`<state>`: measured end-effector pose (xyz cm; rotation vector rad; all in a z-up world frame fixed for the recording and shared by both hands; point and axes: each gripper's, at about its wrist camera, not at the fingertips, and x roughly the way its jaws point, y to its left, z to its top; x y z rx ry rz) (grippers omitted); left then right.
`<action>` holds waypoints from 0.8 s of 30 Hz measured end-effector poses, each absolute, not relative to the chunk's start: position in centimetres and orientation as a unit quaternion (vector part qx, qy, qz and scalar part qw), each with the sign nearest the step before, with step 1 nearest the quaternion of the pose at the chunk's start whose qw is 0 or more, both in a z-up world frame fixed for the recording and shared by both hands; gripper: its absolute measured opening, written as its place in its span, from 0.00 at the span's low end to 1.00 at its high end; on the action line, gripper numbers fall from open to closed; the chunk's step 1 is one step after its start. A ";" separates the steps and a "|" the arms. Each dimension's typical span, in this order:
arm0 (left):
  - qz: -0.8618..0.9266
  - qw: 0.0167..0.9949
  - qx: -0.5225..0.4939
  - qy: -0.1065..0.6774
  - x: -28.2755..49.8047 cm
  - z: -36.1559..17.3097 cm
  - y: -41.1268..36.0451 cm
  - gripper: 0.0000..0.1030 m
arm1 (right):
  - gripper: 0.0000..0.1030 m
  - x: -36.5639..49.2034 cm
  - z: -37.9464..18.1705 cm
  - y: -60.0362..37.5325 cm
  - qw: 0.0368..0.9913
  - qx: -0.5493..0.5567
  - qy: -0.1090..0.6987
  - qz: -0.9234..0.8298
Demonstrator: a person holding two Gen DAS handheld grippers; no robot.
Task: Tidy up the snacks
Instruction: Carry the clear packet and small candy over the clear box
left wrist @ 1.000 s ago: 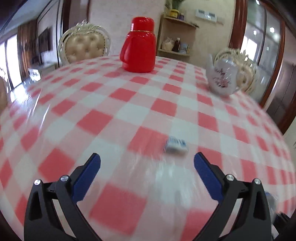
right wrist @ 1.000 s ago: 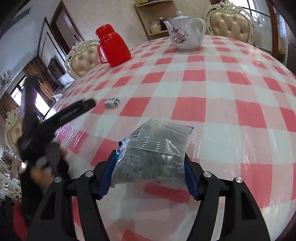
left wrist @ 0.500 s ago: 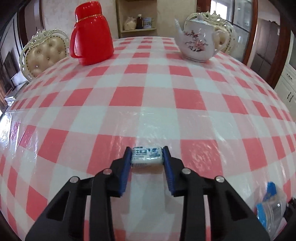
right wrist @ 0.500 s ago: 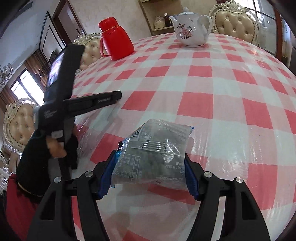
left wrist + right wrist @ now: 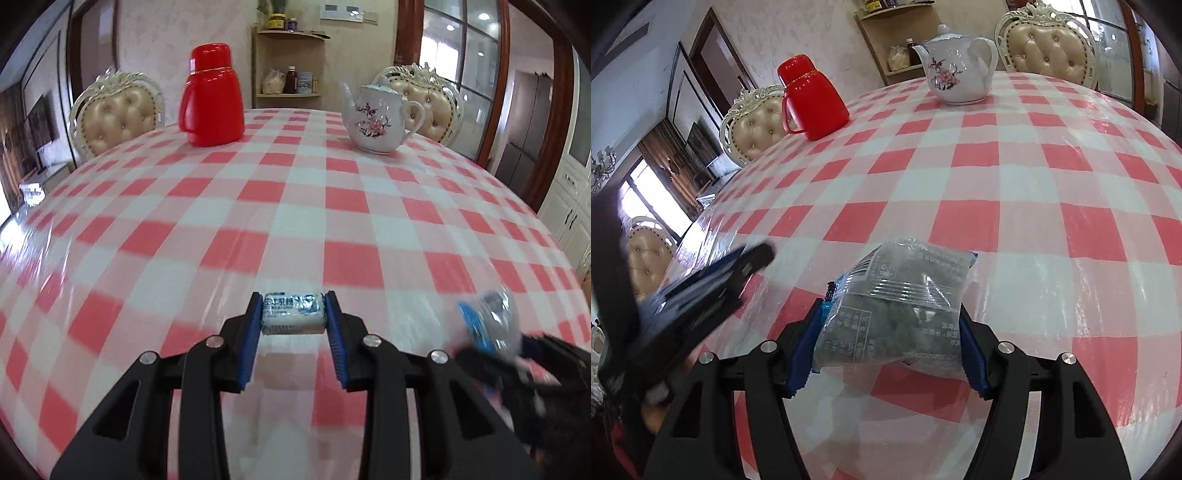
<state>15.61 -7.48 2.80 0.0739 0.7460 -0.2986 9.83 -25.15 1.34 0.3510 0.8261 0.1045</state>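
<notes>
Checked tablecloth (image 5: 295, 206) lies open — red flask (image 5: 212, 96), teapot (image 5: 376, 122) far back.

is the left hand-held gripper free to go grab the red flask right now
Probably not. The left hand-held gripper is already shut on a small wrapped candy, and the red flask stands at the table's far side. The checked cloth between them looks bare.

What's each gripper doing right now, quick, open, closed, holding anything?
Left gripper: closed on the small wrapped candy.
Right gripper: closed on the clear snack packet.
</notes>
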 end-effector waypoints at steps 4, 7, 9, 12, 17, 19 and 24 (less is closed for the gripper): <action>-0.144 0.923 -0.003 0.357 11.9 3.7 -4.8 0.33 | 0.63 9.9 1.3 -25.5 0.897 0.182 0.400 0.055; -0.143 0.921 -0.016 0.361 9.9 3.5 -3.8 0.33 | 0.63 9.8 1.2 -25.6 0.894 0.188 0.402 0.057; -0.145 0.917 -0.025 0.370 8.7 3.1 -3.1 0.33 | 0.63 9.7 1.1 -25.5 0.891 0.196 0.405 0.060; -0.155 0.911 -0.042 0.379 7.2 2.8 -2.5 0.33 | 0.63 9.0 1.4 -24.6 0.896 0.183 0.400 0.062; -0.158 0.914 -0.041 0.371 5.0 3.3 -2.2 0.33 | 0.63 6.2 1.9 -22.7 0.902 0.168 0.390 0.081; -0.160 0.916 -0.039 0.367 4.5 3.4 -2.3 0.33 | 0.63 5.2 2.0 -22.4 0.903 0.169 0.387 0.085; -0.161 0.918 -0.031 0.361 3.5 3.6 -2.4 0.33 | 0.63 3.4 1.9 -23.4 0.900 0.196 0.381 0.079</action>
